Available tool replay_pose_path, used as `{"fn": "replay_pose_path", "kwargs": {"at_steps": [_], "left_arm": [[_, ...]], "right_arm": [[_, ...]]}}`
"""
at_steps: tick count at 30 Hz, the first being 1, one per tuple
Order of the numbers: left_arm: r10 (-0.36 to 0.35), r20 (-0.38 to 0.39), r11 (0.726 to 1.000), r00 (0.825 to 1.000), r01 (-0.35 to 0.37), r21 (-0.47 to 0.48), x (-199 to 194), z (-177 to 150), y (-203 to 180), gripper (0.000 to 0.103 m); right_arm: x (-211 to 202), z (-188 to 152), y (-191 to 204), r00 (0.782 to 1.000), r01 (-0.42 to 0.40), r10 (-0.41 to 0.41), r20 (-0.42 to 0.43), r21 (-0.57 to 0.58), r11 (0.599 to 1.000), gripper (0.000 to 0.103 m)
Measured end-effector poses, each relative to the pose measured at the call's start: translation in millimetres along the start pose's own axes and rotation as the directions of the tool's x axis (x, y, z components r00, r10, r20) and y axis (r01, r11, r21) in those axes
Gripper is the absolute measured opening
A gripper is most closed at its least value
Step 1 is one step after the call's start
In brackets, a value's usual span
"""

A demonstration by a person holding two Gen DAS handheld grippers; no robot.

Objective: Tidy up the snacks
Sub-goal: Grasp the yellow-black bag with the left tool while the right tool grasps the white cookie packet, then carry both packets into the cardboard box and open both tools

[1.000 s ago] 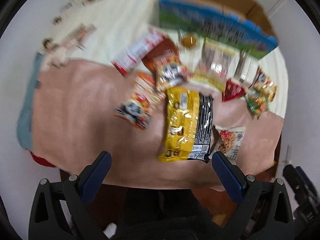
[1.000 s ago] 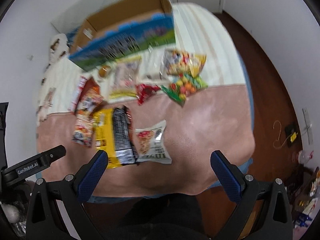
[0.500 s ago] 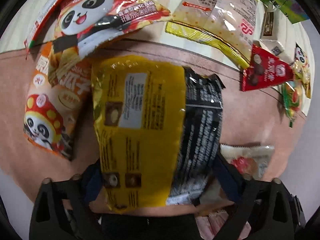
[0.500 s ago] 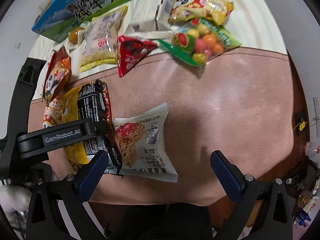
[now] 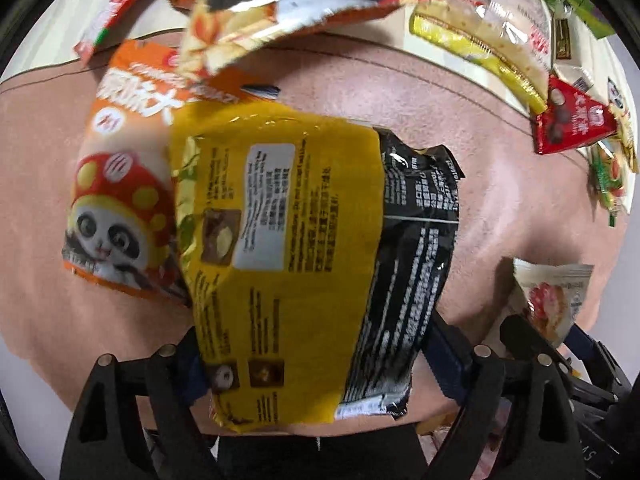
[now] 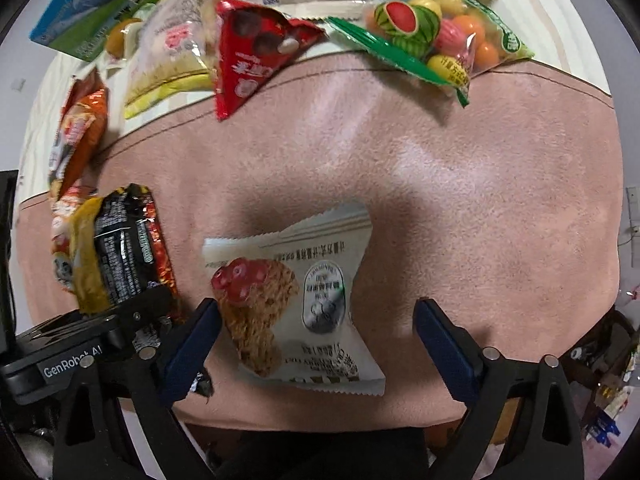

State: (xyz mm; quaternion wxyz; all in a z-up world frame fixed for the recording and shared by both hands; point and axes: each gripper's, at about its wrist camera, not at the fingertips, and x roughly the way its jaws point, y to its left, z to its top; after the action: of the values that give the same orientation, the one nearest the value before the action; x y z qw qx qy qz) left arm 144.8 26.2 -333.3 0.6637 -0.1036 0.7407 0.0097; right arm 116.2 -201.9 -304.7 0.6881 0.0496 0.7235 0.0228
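Note:
A yellow snack bag (image 5: 280,248) overlapping a black noodle packet (image 5: 408,280) fills the left wrist view; both also show in the right wrist view, the black packet (image 6: 124,252) at left. My left gripper (image 5: 316,364) straddles their near ends, its jaws closing on them, fingertips hidden behind the bags. A white oat-cookie packet (image 6: 300,300) lies on the pink blanket (image 6: 460,200) between the fingers of my open right gripper (image 6: 316,344). It also shows at right in the left wrist view (image 5: 548,300).
An orange panda bag (image 5: 116,200), a red triangular packet (image 6: 248,56), a fruit-candy bag (image 6: 432,36), a clear yellow-edged bag (image 6: 172,56) and a blue-green carton (image 6: 104,4) lie further back. The blanket's near edge drops to the floor.
Both grippers have dropped low to the blanket. The left came around the yellow and black packets and narrowed; the right moved over the white cookie packet, still open.

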Motion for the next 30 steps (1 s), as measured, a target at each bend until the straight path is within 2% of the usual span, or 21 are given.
{"fn": "replay_pose_path", "kwargs": {"at_steps": [1, 3, 4, 5, 8, 14, 19, 22, 25, 27, 30], "left_arm": [[0.005, 0.005, 1.000, 1.000, -0.005, 0.006, 1, 0, 0, 0.086], [0.007, 0.022, 1.000, 1.000, -0.007, 0.011, 3, 3, -3, 0.085], [0.005, 0.034, 1.000, 0.999, -0.005, 0.015, 1, 2, -4, 0.085], [0.002, 0.042, 1.000, 0.999, -0.002, 0.016, -2, -1, -3, 0.085], [-0.014, 0.056, 1.000, 0.998, 0.014, 0.012, -16, -14, -2, 0.085], [-0.060, 0.092, 0.998, 0.994, 0.056, 0.043, -57, -34, 5, 0.085], [-0.113, 0.154, 0.990, 0.982, 0.098, 0.100, -109, -36, 14, 0.085], [-0.152, 0.201, 0.985, 0.968, 0.133, 0.107, -147, -25, 23, 0.085], [-0.189, 0.266, 0.979, 0.945, 0.159, 0.129, -198, -19, 28, 0.085], [-0.207, 0.301, 0.975, 0.931, 0.172, 0.138, -213, -20, 9, 0.085], [-0.233, 0.344, 0.970, 0.910, 0.191, 0.151, -250, 9, 5, 0.085]], "right_arm": [[2, 1, 1, 1.000, 0.008, -0.008, 0.003, 0.002, 1.000, 0.093], [2, 1, 6, 1.000, 0.022, -0.023, 0.017, 0.003, 1.000, 0.072], [2, 0, 9, 0.999, 0.029, -0.029, 0.022, -0.001, 1.000, 0.066], [0, -1, 12, 0.999, 0.034, -0.034, 0.028, -0.002, 0.999, 0.056], [-9, -2, 17, 0.999, 0.036, -0.037, 0.035, 0.012, 0.999, 0.050], [-30, -8, 27, 0.997, 0.025, -0.028, 0.072, 0.043, 0.999, 0.047], [-76, -14, 24, 0.993, -0.013, 0.007, 0.122, 0.049, 0.999, 0.046], [-108, -7, 24, 0.986, -0.044, 0.037, 0.162, 0.036, 0.998, 0.046], [-144, 12, 22, 0.975, -0.089, 0.082, 0.208, 0.020, 0.996, 0.046], [-174, 25, 13, 0.963, -0.120, 0.118, 0.243, -0.005, 0.993, 0.046], [-209, 60, 20, 0.939, -0.163, 0.171, 0.298, -0.050, 0.985, 0.046]]}}
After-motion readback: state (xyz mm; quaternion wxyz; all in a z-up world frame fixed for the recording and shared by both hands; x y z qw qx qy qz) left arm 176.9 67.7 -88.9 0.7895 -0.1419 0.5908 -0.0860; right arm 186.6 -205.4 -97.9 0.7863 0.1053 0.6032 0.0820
